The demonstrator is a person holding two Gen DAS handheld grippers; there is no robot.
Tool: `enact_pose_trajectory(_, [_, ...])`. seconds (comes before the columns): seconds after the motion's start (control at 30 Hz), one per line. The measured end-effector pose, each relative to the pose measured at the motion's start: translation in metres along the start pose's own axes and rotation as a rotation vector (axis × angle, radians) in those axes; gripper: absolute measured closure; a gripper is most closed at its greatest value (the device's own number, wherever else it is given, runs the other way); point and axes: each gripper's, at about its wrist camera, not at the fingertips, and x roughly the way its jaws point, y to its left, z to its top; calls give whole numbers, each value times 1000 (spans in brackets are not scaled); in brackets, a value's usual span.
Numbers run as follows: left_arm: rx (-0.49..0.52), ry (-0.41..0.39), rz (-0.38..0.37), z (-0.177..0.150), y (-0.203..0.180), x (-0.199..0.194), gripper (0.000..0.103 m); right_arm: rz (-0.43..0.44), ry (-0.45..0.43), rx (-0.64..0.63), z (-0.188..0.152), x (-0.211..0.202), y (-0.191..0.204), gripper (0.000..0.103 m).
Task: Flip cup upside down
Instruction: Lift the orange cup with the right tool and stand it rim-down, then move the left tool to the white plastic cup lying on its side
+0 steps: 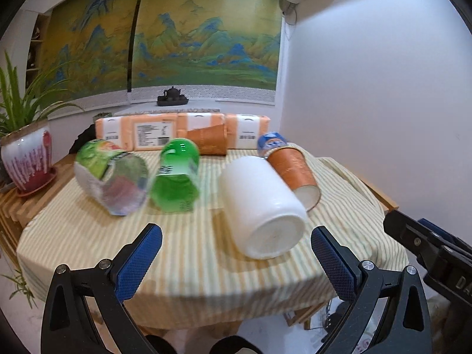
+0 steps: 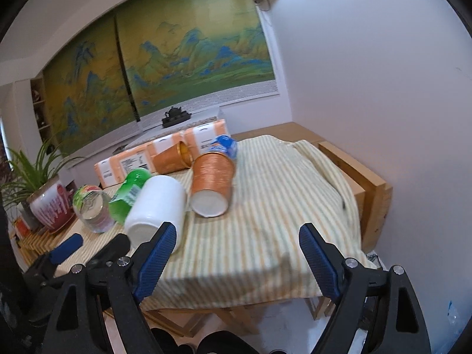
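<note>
A white cup (image 1: 261, 206) lies on its side on the striped tablecloth (image 1: 188, 253), its base toward me; it also shows in the right wrist view (image 2: 156, 206). An orange paper cup (image 1: 295, 174) lies on its side behind it, white inside showing; in the right wrist view (image 2: 211, 185) it sits mid-table. A second orange cup (image 2: 174, 157) lies further back. My left gripper (image 1: 236, 242) is open and empty, just in front of the white cup. My right gripper (image 2: 236, 244) is open and empty, over the cloth's near edge, right of the white cup.
A green bottle (image 1: 175, 174) and a clear bottle with a green label (image 1: 110, 174) lie left of the cups. A blue-capped bottle (image 1: 271, 141), orange tissue packs (image 1: 183, 129) and a potted plant (image 1: 26, 159) stand around. A wall (image 2: 383, 88) is to the right.
</note>
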Motion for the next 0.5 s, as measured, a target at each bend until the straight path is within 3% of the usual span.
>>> enact_pose_trajectory(0.5, [55,-31,96,-3,-44,56,1,-32,5,69,-3,-1,-41,21])
